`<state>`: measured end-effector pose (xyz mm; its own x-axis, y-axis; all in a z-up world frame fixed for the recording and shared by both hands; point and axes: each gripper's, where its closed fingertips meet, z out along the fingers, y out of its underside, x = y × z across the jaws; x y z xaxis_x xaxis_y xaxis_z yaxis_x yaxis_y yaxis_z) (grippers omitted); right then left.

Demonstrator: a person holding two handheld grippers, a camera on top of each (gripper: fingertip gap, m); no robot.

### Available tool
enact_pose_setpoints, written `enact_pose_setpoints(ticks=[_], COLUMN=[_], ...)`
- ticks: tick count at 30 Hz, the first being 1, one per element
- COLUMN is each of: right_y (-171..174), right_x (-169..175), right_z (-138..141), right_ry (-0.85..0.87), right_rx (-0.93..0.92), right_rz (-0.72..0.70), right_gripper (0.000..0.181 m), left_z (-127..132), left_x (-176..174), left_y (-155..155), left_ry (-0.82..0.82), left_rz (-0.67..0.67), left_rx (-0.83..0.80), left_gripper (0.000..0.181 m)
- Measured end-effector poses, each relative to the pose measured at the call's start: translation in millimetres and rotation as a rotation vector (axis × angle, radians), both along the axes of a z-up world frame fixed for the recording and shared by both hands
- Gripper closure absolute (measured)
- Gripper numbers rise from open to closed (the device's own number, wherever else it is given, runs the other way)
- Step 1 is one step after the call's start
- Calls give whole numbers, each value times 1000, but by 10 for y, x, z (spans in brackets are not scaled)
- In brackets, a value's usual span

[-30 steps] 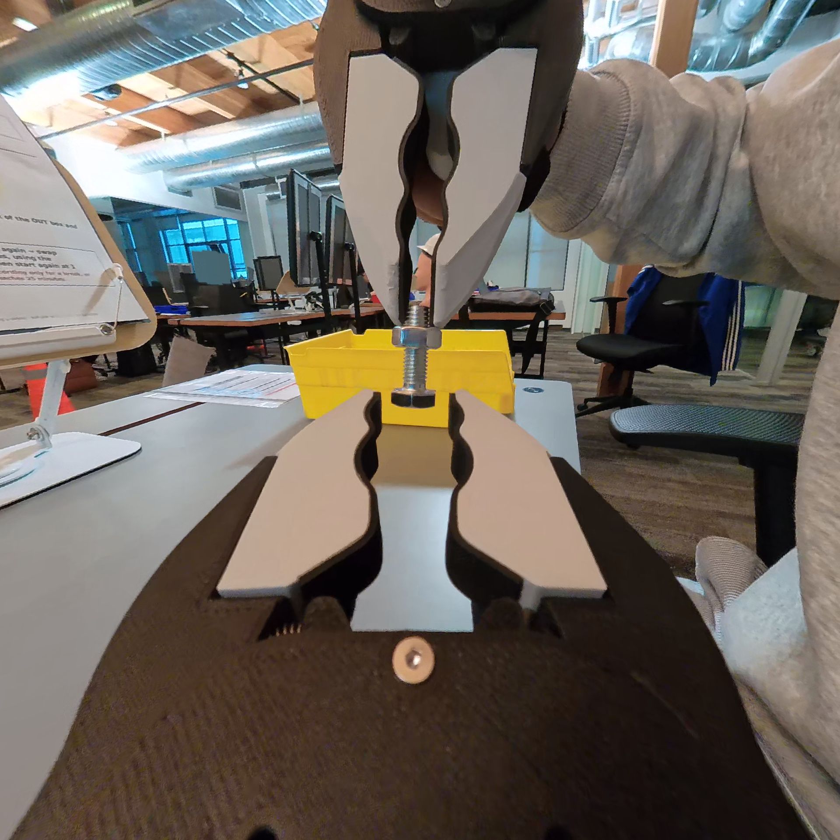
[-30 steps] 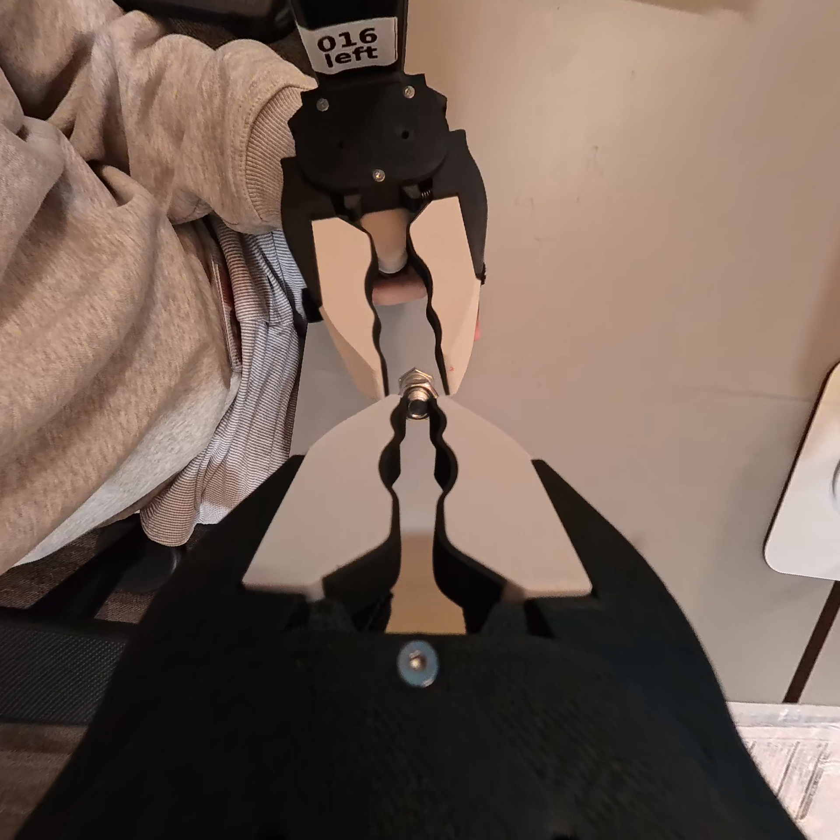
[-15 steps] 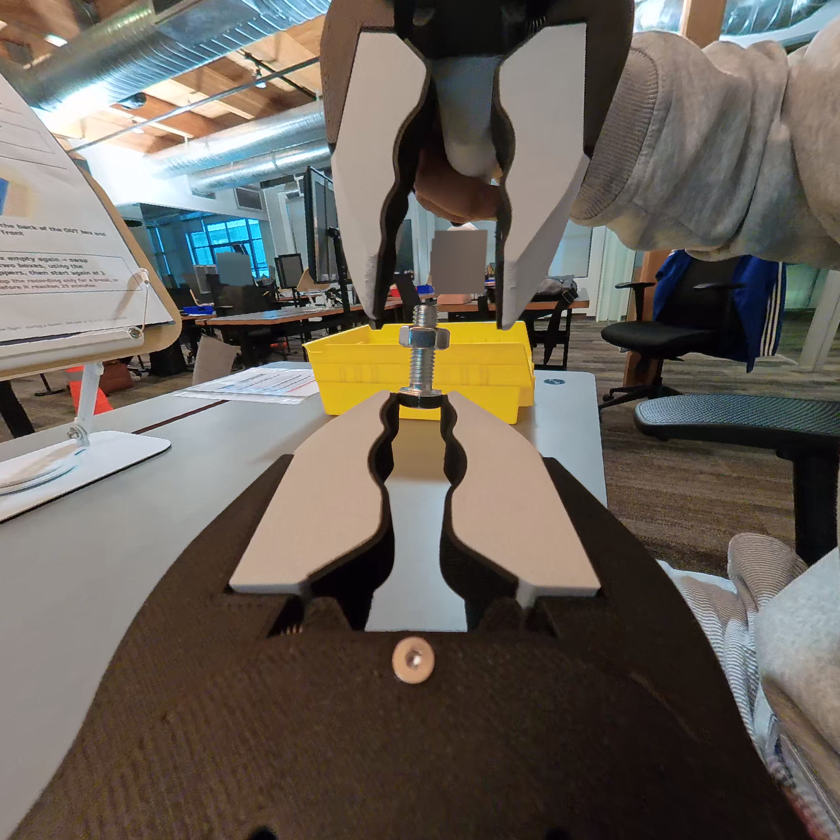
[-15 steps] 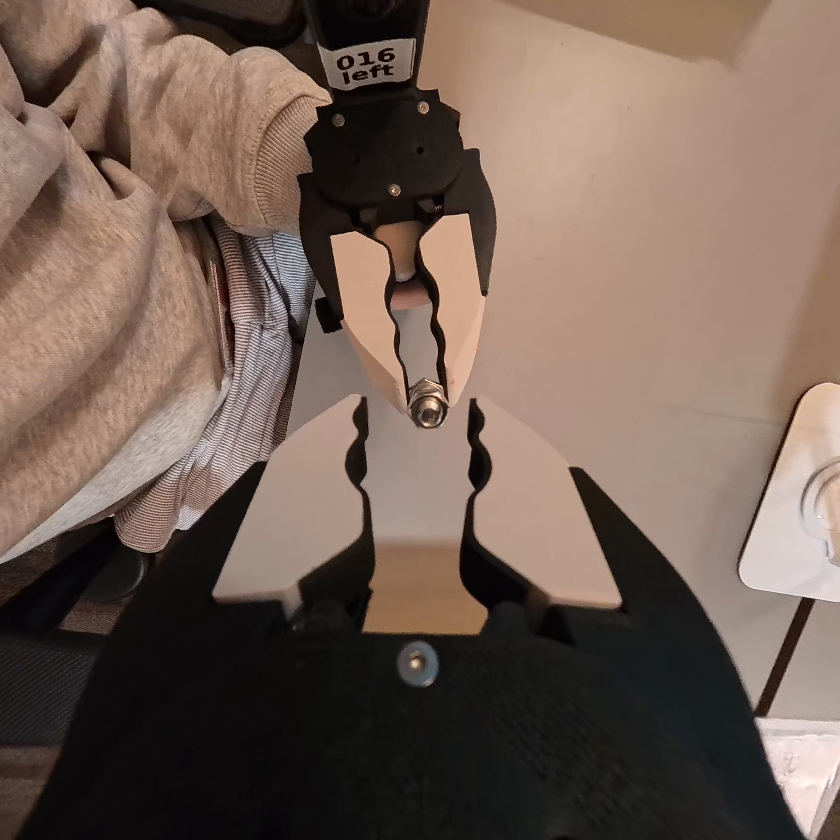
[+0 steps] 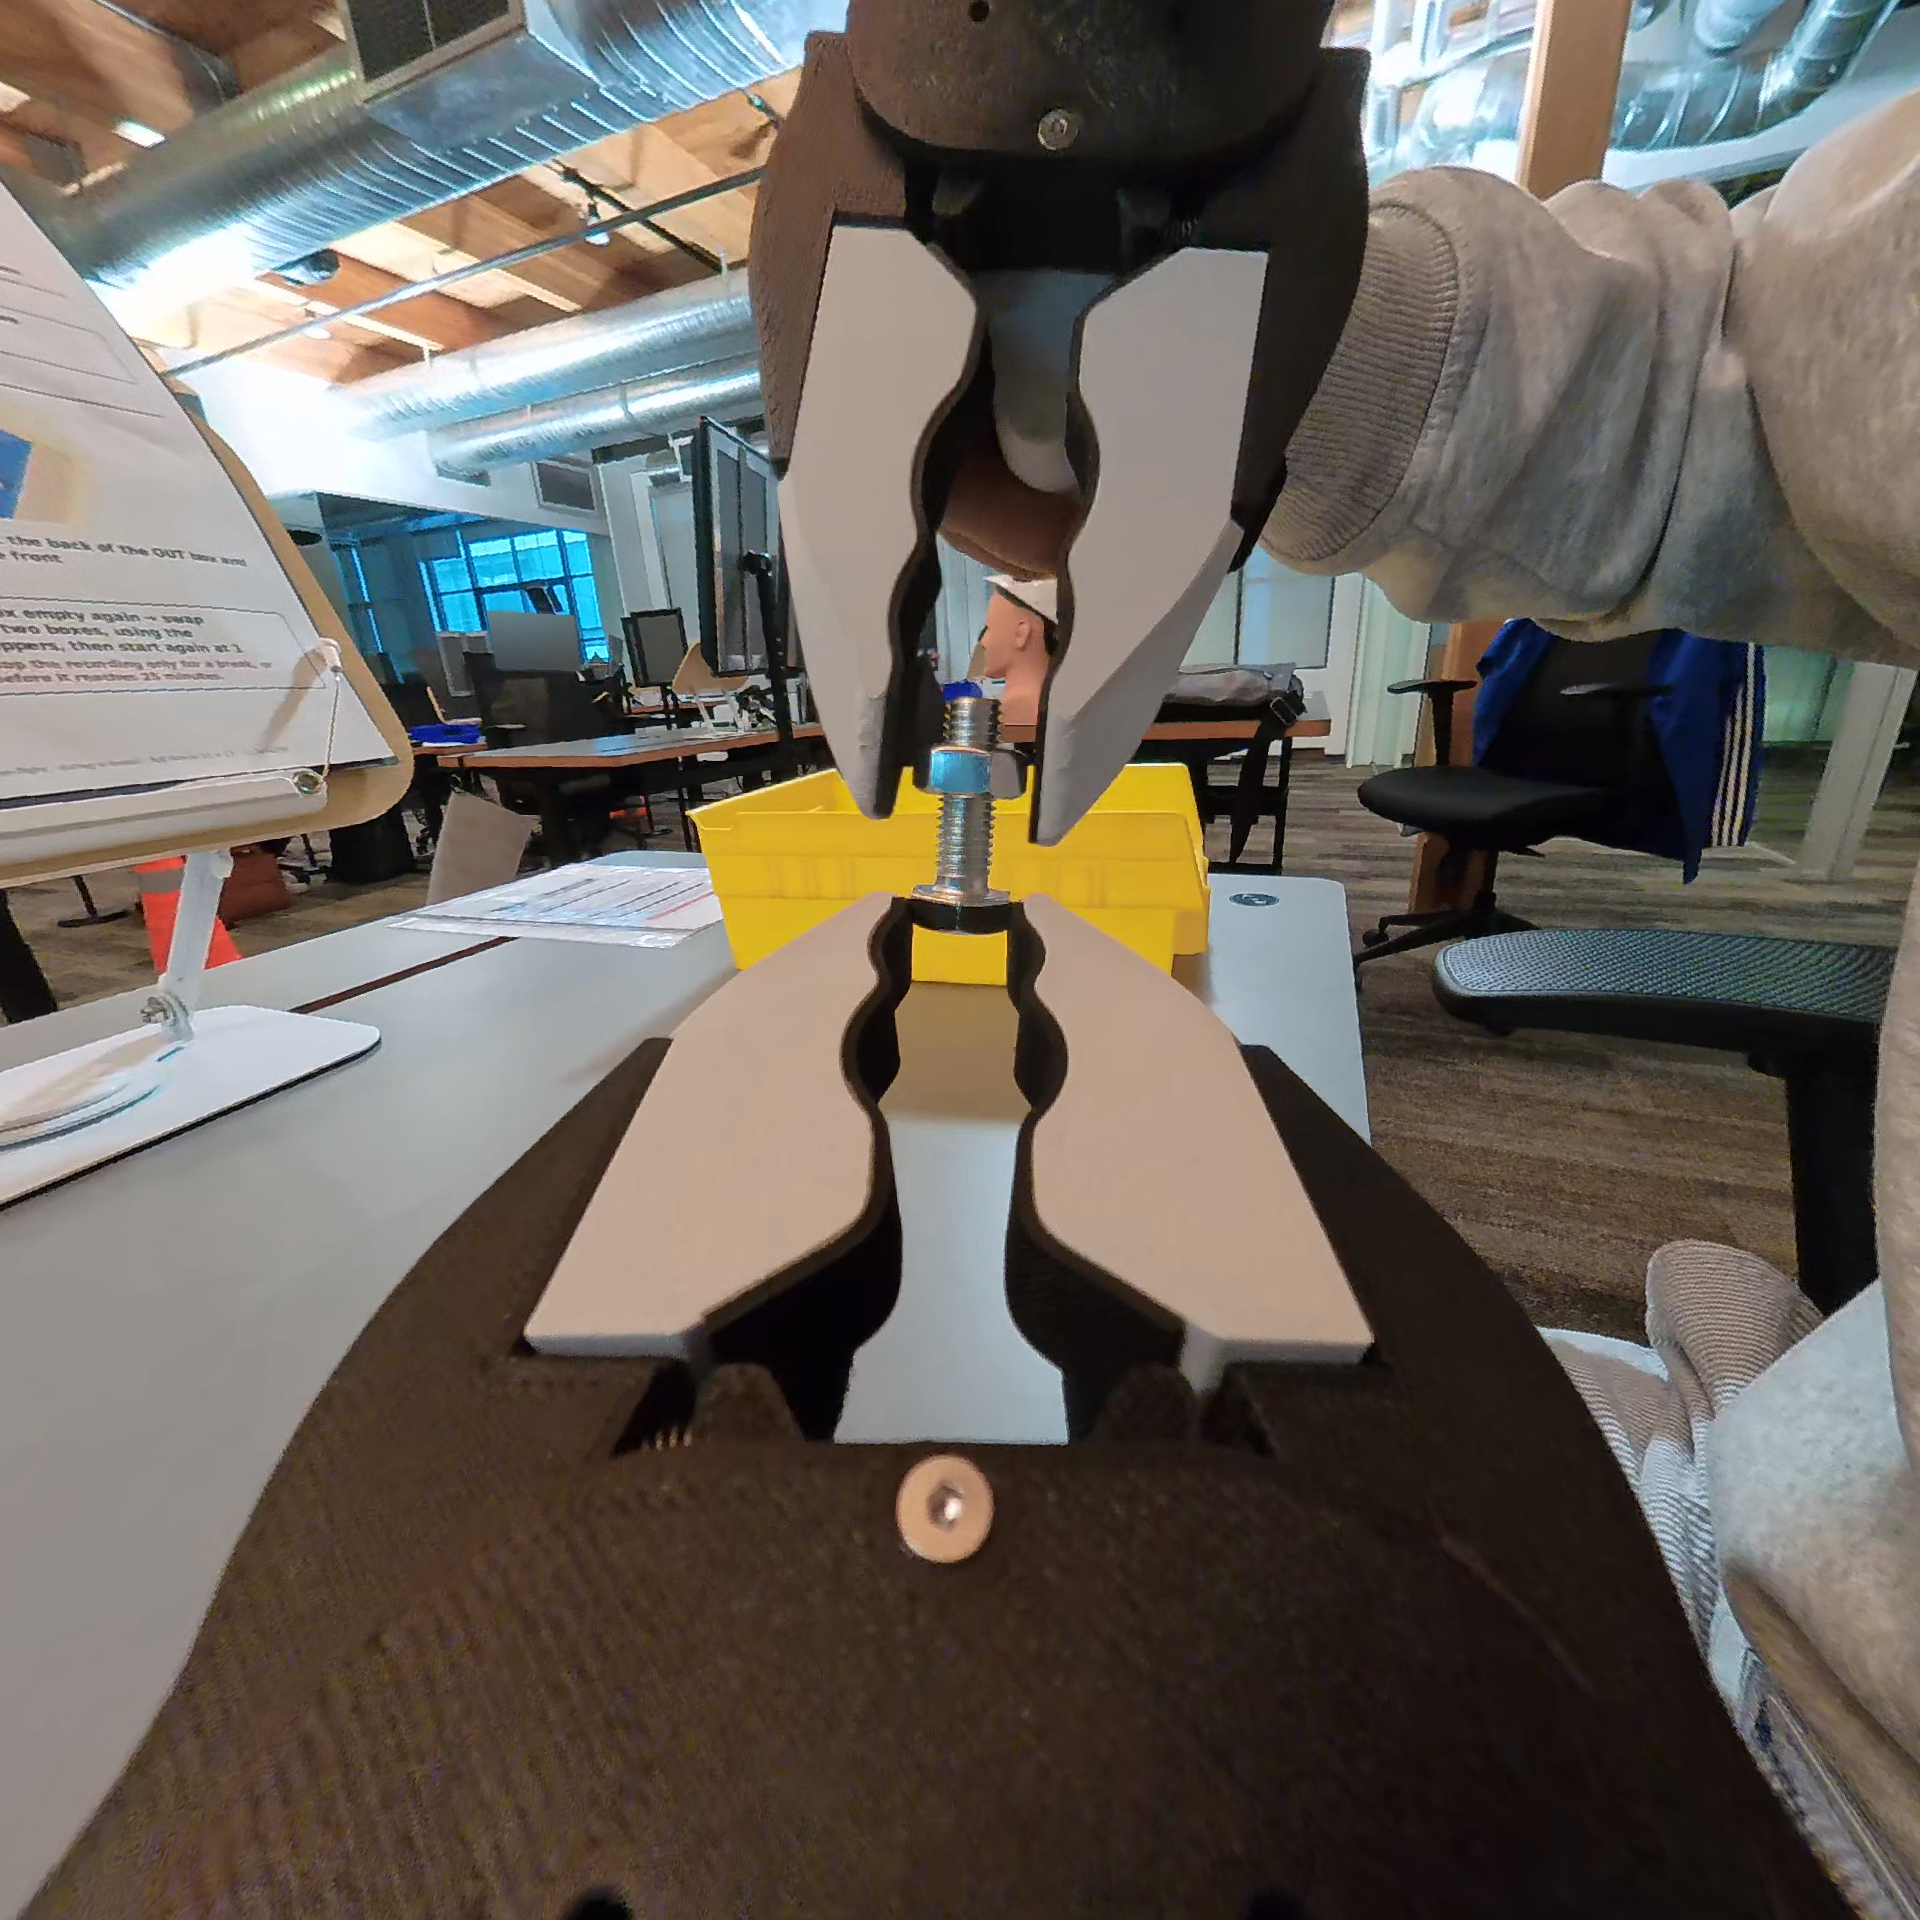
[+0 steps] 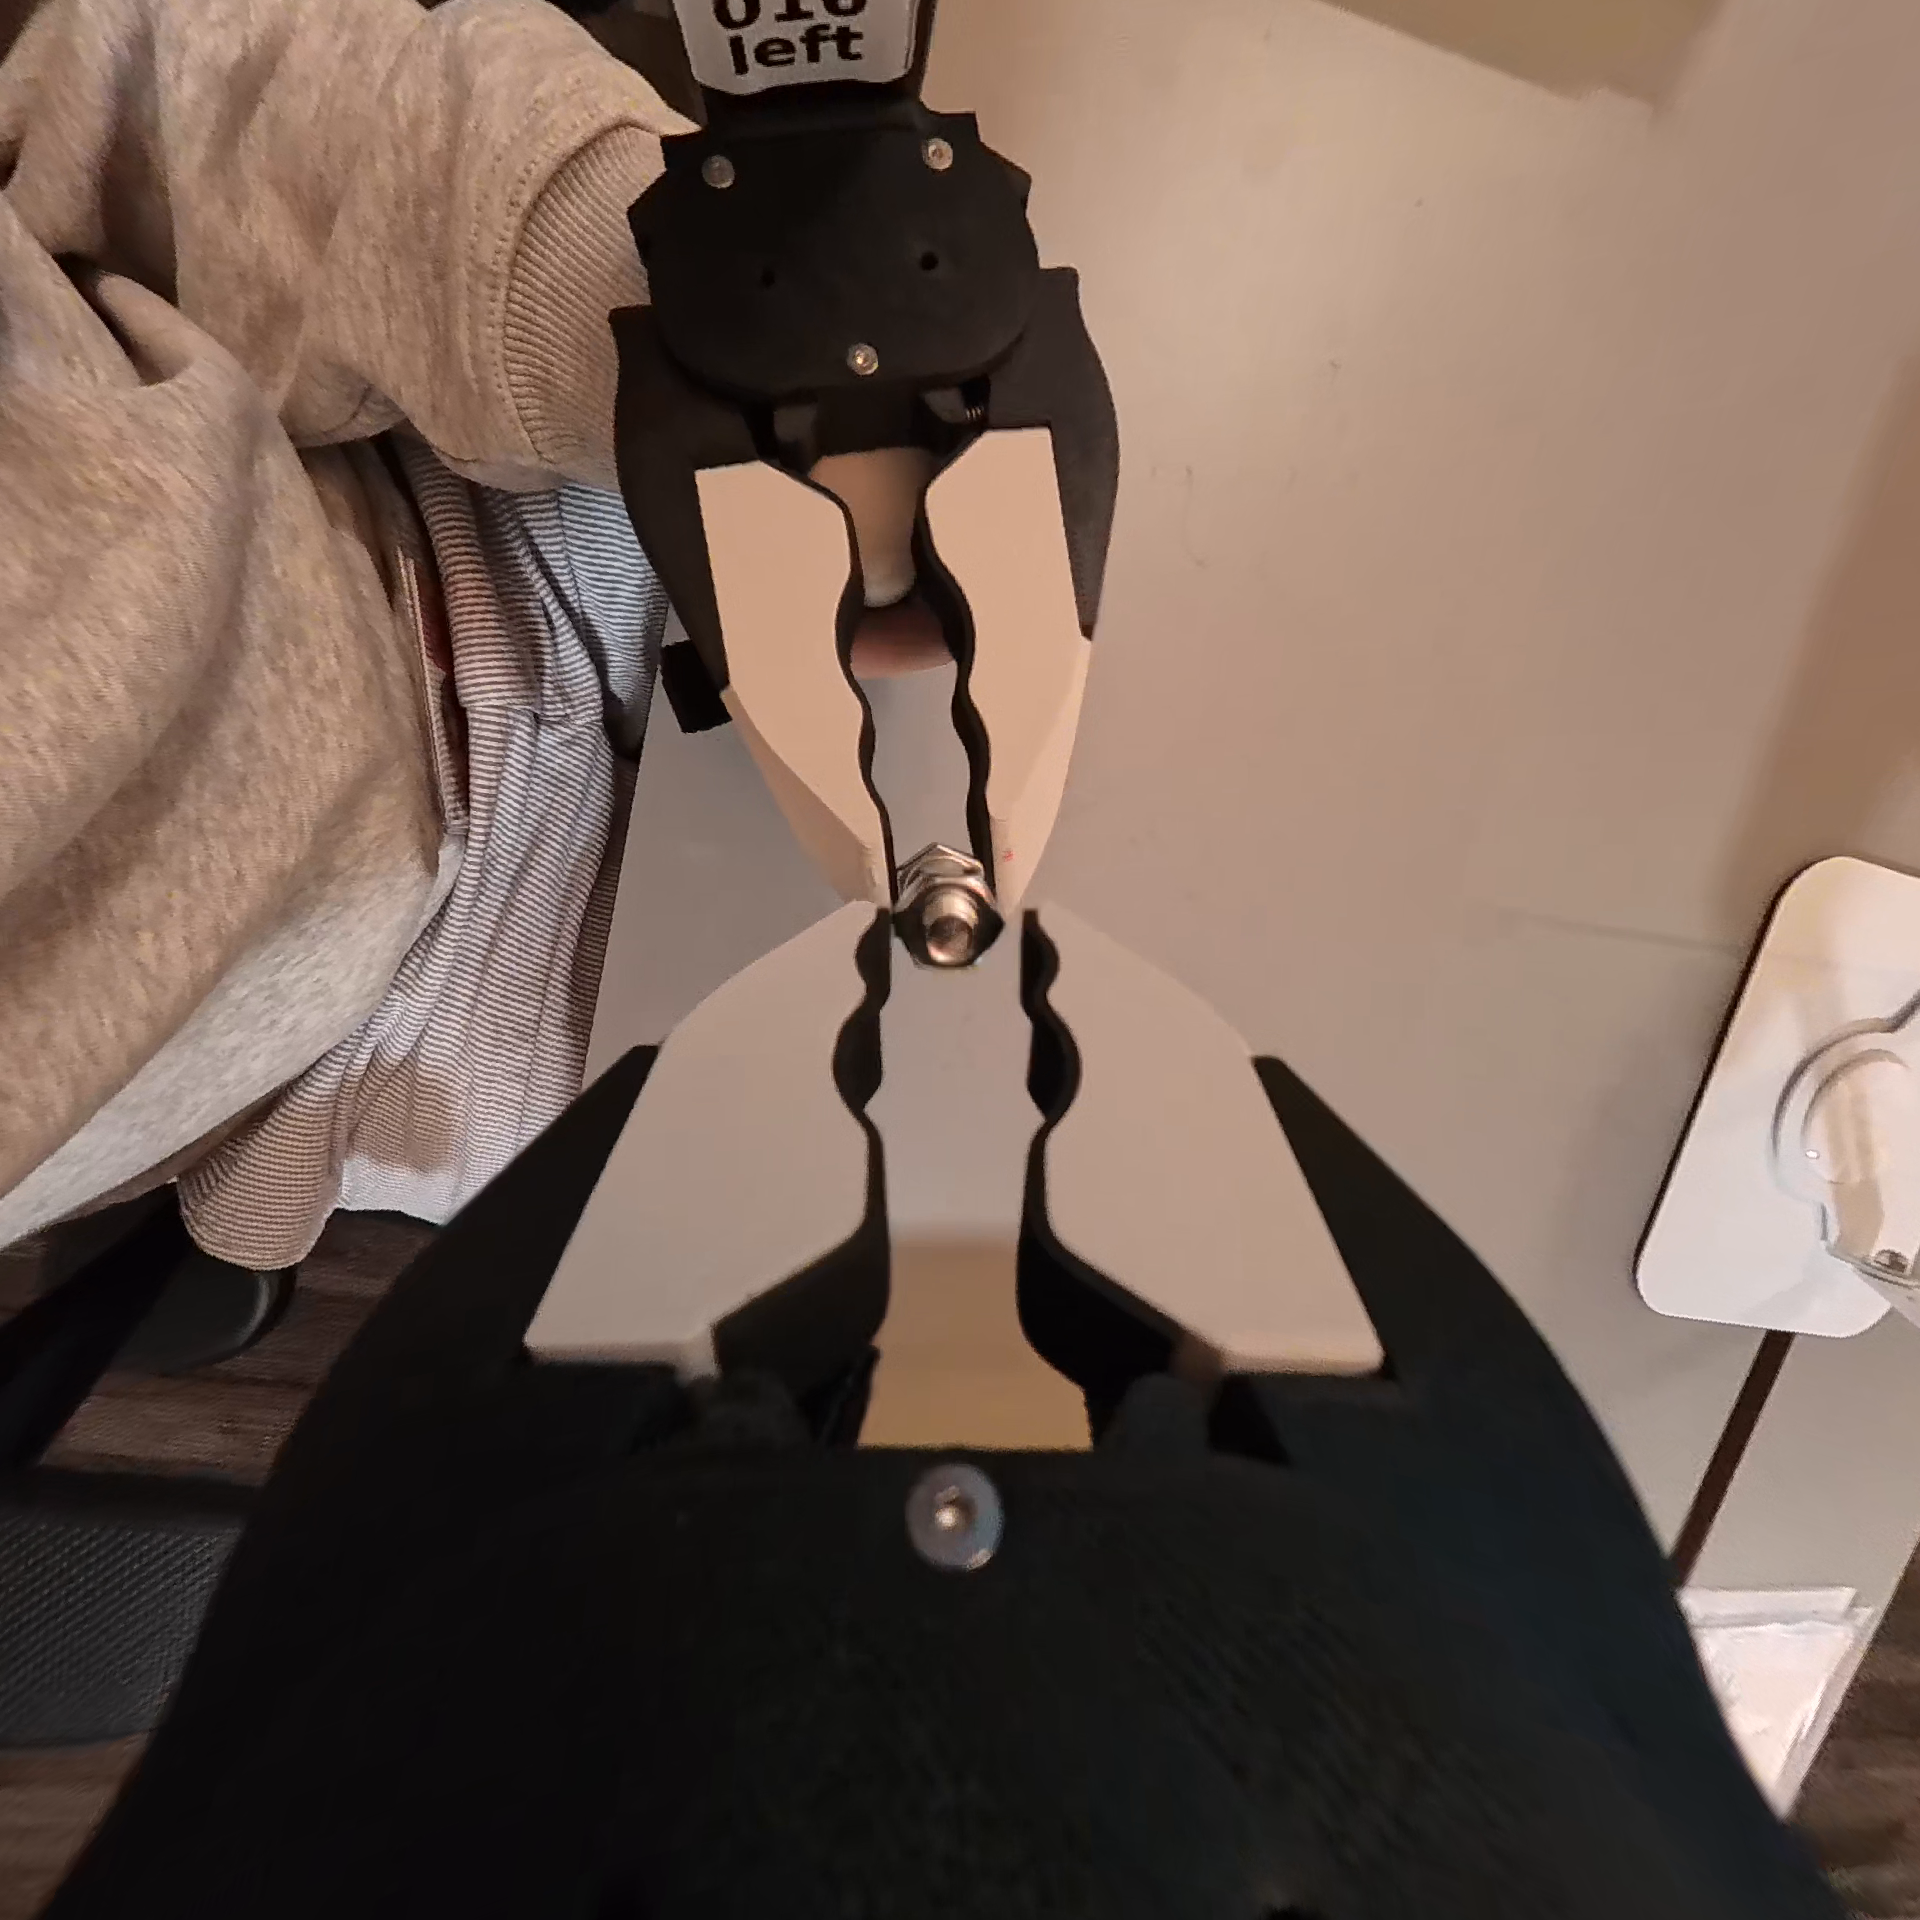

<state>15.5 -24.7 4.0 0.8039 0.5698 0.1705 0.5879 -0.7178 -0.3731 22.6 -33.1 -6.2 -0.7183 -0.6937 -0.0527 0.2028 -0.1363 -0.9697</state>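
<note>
My left gripper [image 5: 956,920] is shut on the head of a steel bolt [image 5: 961,847] and holds it upright above the grey table [image 5: 312,1195]. A hex nut [image 5: 966,774] sits near the top of the thread. My right gripper [image 5: 961,816] points down from above, and its fingers straddle the nut. In the right wrist view the nut [image 6: 940,914] lies between the tips of my right gripper [image 6: 956,920], against the left finger with a thin gap on the right. The left gripper [image 6: 940,873] shows just beyond it.
A yellow bin [image 5: 831,842] stands on the table behind the bolt. A paper sheet on a stand [image 5: 156,623] with a white base [image 6: 1766,1039] is at the left. A mesh office chair [image 5: 1662,966] is off the table's right edge. A grey sleeve [image 6: 260,520] is close by. The tips of both grippers are at nearly the same place.
One second ago my right gripper was shut on the nut. It then opened wide and lifted. Now it has come back down and narrowed around the nut. The left gripper kept hold of the bolt.
</note>
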Motion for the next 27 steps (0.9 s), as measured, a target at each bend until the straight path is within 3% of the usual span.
enact_pose_setpoints(ticks=[6, 13, 19, 27], right_y=[-92, -41, 17, 9], right_x=[11, 45, 93, 83], right_z=[-25, 92, 158, 21], right_ry=[9, 11, 129, 364], right_rx=[-11, 117, 394, 773], right_rz=[-12, -53, -116, -192], right_gripper=[155, 147, 146, 158], left_z=[26, 9, 62, -18], left_x=[24, 29, 5, 48], left_y=[65, 53, 97, 52], left_ry=[6, 9, 6, 39], left_rz=[21, 24, 10, 24], left_rx=[-34, -23, -81, -55], left_gripper=[163, 163, 163, 163])
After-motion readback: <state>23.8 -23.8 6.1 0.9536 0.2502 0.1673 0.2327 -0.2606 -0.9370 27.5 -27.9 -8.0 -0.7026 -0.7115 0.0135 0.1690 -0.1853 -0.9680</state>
